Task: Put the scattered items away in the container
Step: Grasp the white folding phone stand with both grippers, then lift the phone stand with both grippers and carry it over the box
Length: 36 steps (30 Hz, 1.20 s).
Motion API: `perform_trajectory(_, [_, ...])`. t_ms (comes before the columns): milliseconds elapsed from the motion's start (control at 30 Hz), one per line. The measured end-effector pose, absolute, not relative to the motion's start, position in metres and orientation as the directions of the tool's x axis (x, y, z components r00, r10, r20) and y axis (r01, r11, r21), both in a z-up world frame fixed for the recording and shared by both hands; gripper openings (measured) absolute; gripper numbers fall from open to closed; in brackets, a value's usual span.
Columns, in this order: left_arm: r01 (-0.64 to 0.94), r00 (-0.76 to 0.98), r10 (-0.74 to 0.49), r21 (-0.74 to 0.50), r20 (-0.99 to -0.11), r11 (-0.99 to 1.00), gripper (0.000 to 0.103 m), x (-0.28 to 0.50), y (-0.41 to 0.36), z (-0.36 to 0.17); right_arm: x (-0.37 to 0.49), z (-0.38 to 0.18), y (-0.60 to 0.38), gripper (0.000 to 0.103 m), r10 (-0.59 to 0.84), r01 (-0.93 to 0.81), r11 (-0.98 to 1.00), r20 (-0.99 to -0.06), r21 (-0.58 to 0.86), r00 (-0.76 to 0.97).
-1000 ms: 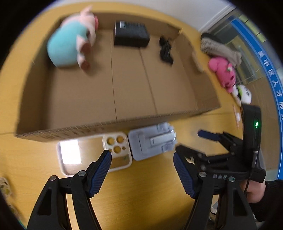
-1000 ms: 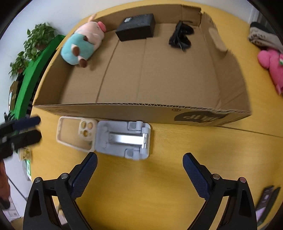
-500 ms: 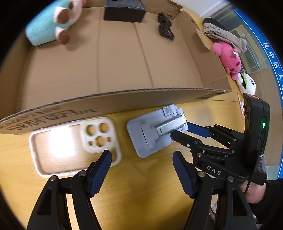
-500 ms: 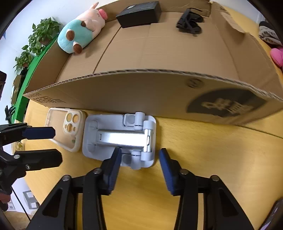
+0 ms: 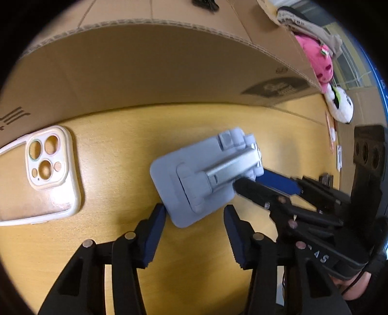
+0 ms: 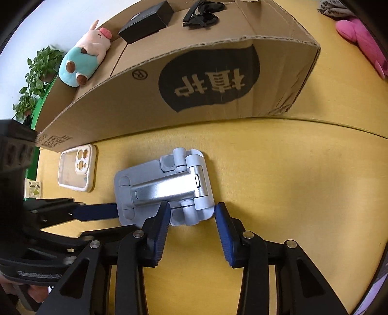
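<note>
1. Both grippers have come down from above the cardboard box to the grey phone stand, which lies on the yellow table just in front of the box wall and has turned slightly.
2. The right gripper straddles the stand's near edge, part-open, not clenched; the left gripper brackets its corner, also unclenched. A lift looks imminent.
3. Only the right view shows the plush pig, black case and sunglasses already inside the box; the phone case waits beside the stand.
</note>
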<state>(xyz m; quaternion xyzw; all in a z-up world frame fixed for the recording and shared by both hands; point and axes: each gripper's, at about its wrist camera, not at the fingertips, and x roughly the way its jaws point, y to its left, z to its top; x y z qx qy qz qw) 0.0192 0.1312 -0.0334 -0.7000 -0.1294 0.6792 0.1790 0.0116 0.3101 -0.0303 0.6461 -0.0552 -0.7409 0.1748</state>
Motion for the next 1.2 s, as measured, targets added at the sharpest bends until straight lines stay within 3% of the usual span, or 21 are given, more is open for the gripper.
perform_trajectory(100, [-0.014,0.032,0.421,-0.422,-0.906,-0.906,0.032,0.017,0.12,-0.035,0.012,-0.031,0.309,0.042,-0.334,0.194,-0.93,-0.937,0.312,-0.098])
perform_trajectory(500, [-0.035,-0.013,0.426,-0.425,-0.905,-0.904,0.032,0.021,0.106,-0.013,0.04,-0.014,0.31,0.041,-0.329,0.186,-0.934,-0.938,0.306,-0.109])
perform_trajectory(967, [-0.233,-0.383,0.393,-0.324,-0.836,-0.917,0.032,0.018,0.035,0.175,0.036,0.155,0.256,0.041,-0.381,0.305,-0.912,-0.842,0.274,-0.382])
perform_trajectory(1200, [-0.222,-0.501,0.363,-0.289,-0.785,-0.931,0.031,0.012,0.008,0.237,0.024,0.233,0.206,0.041,-0.441,0.385,-0.883,-0.756,0.269,-0.484])
